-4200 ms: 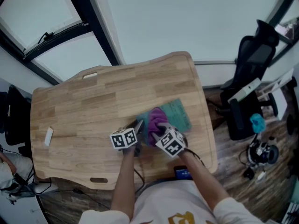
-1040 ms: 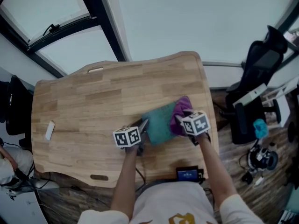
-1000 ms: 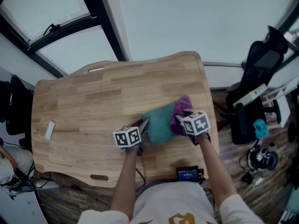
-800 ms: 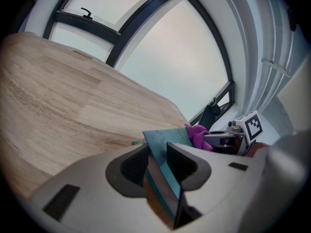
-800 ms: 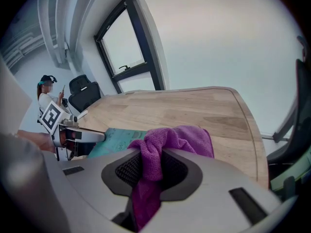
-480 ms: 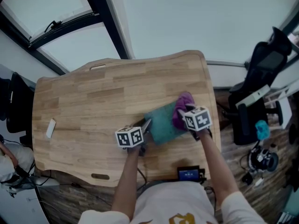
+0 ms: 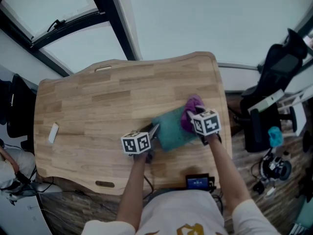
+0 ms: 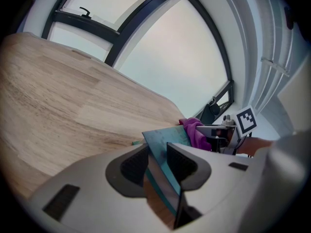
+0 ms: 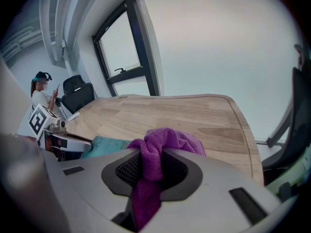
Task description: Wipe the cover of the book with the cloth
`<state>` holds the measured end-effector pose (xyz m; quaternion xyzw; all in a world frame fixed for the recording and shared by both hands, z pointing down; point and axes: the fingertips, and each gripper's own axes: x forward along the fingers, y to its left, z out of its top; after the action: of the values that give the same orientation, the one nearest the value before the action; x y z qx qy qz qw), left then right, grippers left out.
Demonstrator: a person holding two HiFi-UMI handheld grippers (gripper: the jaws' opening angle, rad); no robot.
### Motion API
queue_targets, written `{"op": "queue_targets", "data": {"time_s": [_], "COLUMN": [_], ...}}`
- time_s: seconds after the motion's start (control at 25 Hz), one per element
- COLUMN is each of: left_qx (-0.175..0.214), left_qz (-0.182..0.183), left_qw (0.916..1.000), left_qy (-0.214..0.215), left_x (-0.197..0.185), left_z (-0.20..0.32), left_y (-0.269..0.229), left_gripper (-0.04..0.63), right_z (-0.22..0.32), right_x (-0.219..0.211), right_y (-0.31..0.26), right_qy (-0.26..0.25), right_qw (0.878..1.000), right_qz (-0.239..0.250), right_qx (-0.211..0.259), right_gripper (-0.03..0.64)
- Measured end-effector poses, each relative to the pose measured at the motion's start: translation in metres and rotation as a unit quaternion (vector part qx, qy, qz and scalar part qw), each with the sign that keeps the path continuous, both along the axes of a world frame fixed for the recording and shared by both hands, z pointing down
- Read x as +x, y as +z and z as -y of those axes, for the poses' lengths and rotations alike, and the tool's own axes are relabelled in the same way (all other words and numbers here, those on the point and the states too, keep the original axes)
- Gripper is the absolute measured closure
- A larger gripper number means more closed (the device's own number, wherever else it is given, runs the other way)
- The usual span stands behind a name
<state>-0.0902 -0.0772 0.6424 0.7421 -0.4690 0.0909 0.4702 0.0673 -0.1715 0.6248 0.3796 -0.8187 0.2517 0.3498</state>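
- Book (image 7: 171, 128): teal, lies on the near-right part of the wooden table (image 7: 98, 102).
- Left gripper (image 7: 152, 130) pinches the book's left corner.
- Right gripper (image 7: 191, 119) pinches the purple cloth (image 7: 192, 105), bunched on the book's right edge.
- Around: small white object (image 7: 53, 132) well apart at the left, black device (image 7: 197, 182) at the near edge, office chair (image 7: 274, 77) right of the table.

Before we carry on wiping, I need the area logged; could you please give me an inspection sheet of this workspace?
Surface: wooden table.
Job's things: teal book near front edge; purple cloth at its right end.
Clutter: small white object, left; dark device, front edge.
Grippers: left gripper shut on book; right gripper shut on cloth.
Cables: loose cables on floor, right.
Surroundings: office chair, window frames, seated person.
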Motion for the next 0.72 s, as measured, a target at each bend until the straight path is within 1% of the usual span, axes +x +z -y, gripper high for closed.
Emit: {"op": "queue_targets", "data": {"time_s": [0.12,0.32,0.72], "left_qx": [0.0,0.0,0.0], "left_qz": [-0.001,0.001,0.004], "left_qw": [1.0,1.0,1.0], "left_qy": [0.0,-0.001,0.0], "left_x": [0.0,0.0,-0.001], "left_z": [-0.001,0.001,0.0], "left_y": [0.0,-0.001,0.001], "left_gripper": [0.475,0.474,0.475], "right_z": [-0.004,-0.012,-0.037], "right_x": [-0.005,-0.023,-0.061], "right_y": [-0.001,0.0,-0.001], "right_qy": [-0.002,-0.018,-0.072], "right_qw": [1.0,1.0,0.997], "right_qz": [-0.011,-0.002,0.004], "right_qx": [0.014,0.003,0.011], "right_gripper": [0.54,0.54,0.54]}}
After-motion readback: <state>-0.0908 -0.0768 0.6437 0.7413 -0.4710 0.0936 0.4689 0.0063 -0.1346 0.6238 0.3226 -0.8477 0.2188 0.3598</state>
